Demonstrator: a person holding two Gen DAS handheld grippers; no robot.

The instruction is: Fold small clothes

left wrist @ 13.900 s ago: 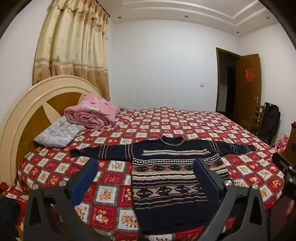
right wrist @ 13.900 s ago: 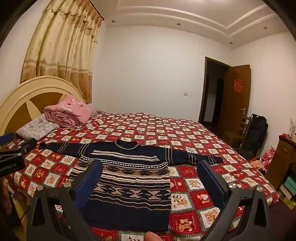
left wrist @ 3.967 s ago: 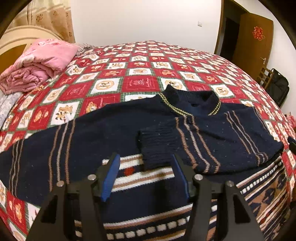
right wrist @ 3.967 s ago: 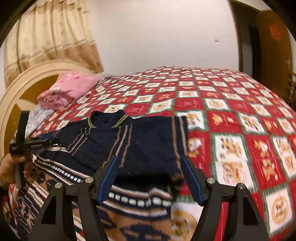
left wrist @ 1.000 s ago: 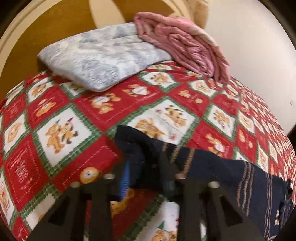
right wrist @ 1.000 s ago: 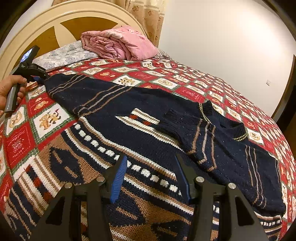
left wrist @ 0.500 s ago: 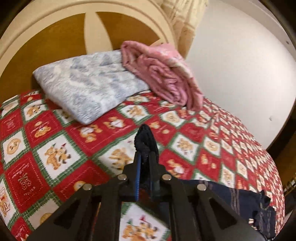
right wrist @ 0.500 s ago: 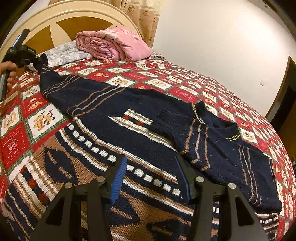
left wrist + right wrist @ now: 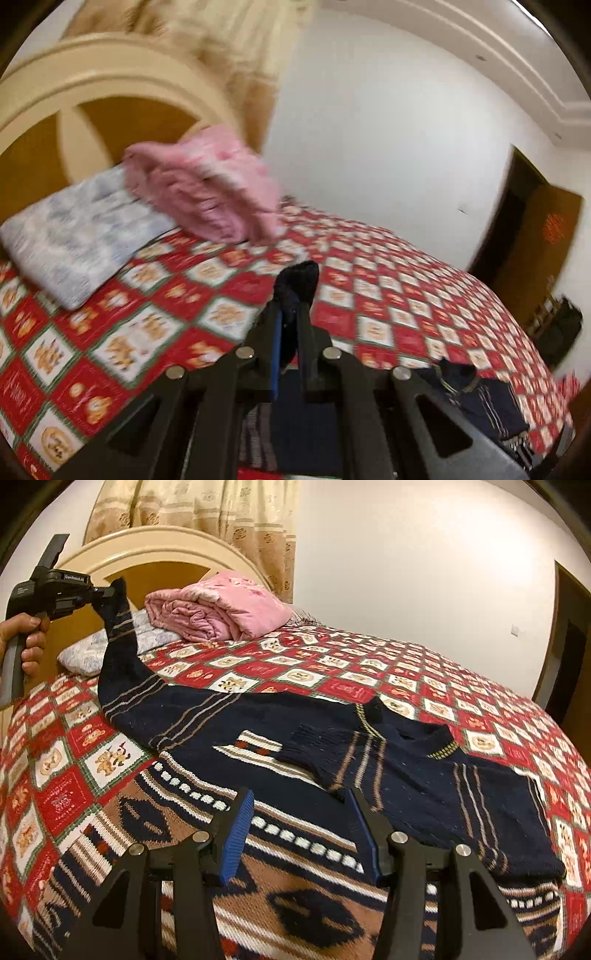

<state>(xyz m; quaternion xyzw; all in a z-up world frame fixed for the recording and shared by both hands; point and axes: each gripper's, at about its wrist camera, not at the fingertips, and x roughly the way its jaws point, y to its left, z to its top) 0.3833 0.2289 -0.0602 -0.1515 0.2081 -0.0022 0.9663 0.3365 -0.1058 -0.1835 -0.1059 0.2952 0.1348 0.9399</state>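
A navy patterned sweater (image 9: 280, 746) lies flat on the red checked bedspread (image 9: 369, 672). Its right sleeve (image 9: 424, 775) is folded across the chest. My left gripper (image 9: 290, 314) is shut on the cuff of the left sleeve (image 9: 297, 280) and holds it up in the air; it also shows in the right wrist view (image 9: 105, 594), with the sleeve (image 9: 122, 672) hanging down from it to the bed. My right gripper (image 9: 303, 812) is open and empty, low over the sweater's chest.
A pink folded quilt (image 9: 218, 605) and a grey pillow (image 9: 74, 229) lie by the cream headboard (image 9: 147, 546). A curtain (image 9: 207, 513) hangs behind. A dark doorway (image 9: 517, 221) and a bag (image 9: 561, 328) are at the right.
My left gripper has closed on the left sleeve cuff and lifted it well above the bed. My right gripper has stayed almost still over the chest.
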